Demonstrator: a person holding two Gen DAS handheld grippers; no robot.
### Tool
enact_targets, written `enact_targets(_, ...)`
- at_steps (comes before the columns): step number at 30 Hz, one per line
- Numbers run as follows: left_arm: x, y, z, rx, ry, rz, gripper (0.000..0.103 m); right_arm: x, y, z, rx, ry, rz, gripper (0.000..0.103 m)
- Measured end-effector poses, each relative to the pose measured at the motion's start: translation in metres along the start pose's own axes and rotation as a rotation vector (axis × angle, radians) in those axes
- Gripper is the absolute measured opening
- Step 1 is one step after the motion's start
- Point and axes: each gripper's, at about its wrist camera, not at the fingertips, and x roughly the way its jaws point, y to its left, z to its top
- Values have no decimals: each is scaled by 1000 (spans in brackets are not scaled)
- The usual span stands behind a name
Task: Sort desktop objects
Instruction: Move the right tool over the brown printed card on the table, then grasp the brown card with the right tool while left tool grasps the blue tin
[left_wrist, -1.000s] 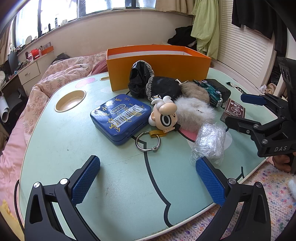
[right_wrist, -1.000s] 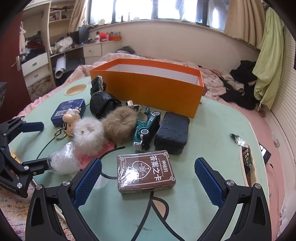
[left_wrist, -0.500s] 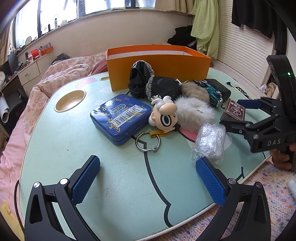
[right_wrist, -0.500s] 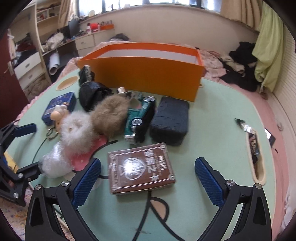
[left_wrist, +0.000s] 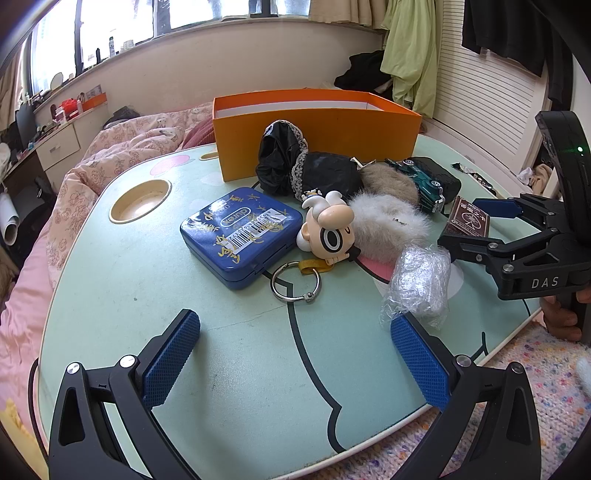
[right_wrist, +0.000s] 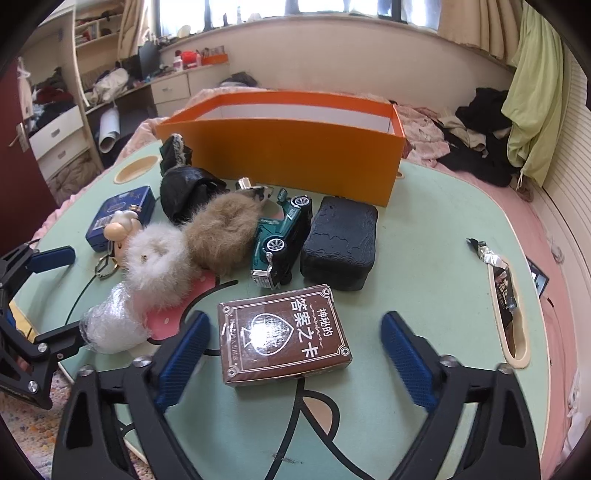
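An orange box (right_wrist: 295, 147) stands open at the back of the green table (right_wrist: 436, 258). In front of it lie a brown card box (right_wrist: 282, 334), a black case (right_wrist: 340, 243), a green toy car (right_wrist: 280, 240), a brown pompom (right_wrist: 225, 232), a white pompom (right_wrist: 159, 262), a plastic wad (right_wrist: 110, 325), a blue tin (left_wrist: 240, 238) and a doll keychain (left_wrist: 328, 230). My right gripper (right_wrist: 295, 354) is open, its fingers on either side of the card box's near end. My left gripper (left_wrist: 295, 362) is open and empty above bare table, the plastic wad (left_wrist: 417, 284) by its right finger.
A black lace pouch (left_wrist: 295, 170) leans against the orange box (left_wrist: 314, 133). A cup recess (left_wrist: 140, 201) sits at the table's left, a slot with wrappers (right_wrist: 506, 295) at its right. Bedding (left_wrist: 92, 177) and a rug (left_wrist: 535, 369) surround the table.
My right gripper has moved forward and down, so the card box now lies between its open fingers. My left gripper has stayed still.
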Motion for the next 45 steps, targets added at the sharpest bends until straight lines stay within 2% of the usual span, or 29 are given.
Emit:
enact_targets(1,0,0,0,-1,0,-1,103,-4,3,-2,-7,-23,9,56)
enact_targets(4,0,1,0,-3,-1,-3,103,-15,8,-13,-28,-68,27,55)
enact_targets(8,-1,1,-1,-6,-6,-2,103,-39,-1,-20,30,-173,41,55)
enact_targets(14,-16,21,1,-90,-80,-43,103,-37,-6,-18,67,-159,43,55)
enact_targets(16,-20,31,5,-115,-104,-15,103,-38,-5,-18,66,-159,44,56)
enact_targets(18,-20,42,12,-136,-109,4,103,-36,-7,-18,63,-152,44,56)
enact_targets(22,-15,54,30,-151,-114,-39,103,-34,-9,-20,67,-145,51,56)
enact_targets(27,7,46,63,60,-65,-65,103,-33,-13,-21,83,-138,55,56)
enact_targets(30,26,47,76,198,40,-144,103,-32,-15,-21,92,-134,57,56)
enact_targets(33,42,50,77,291,123,-127,103,-31,-15,-21,94,-129,60,56)
enact_targets(34,45,52,75,309,140,-134,101,-31,-15,-21,93,-127,60,56)
enact_targets(36,51,56,73,296,163,-167,73,-30,-14,-20,90,-122,59,56)
enact_targets(37,53,60,73,261,165,-203,67,-30,-15,-21,91,-121,59,56)
enact_targets(41,42,53,60,254,121,-185,66,-30,-18,-21,107,-120,60,56)
enact_targets(45,13,53,49,165,52,-203,66,-32,-20,-21,115,-126,61,56)
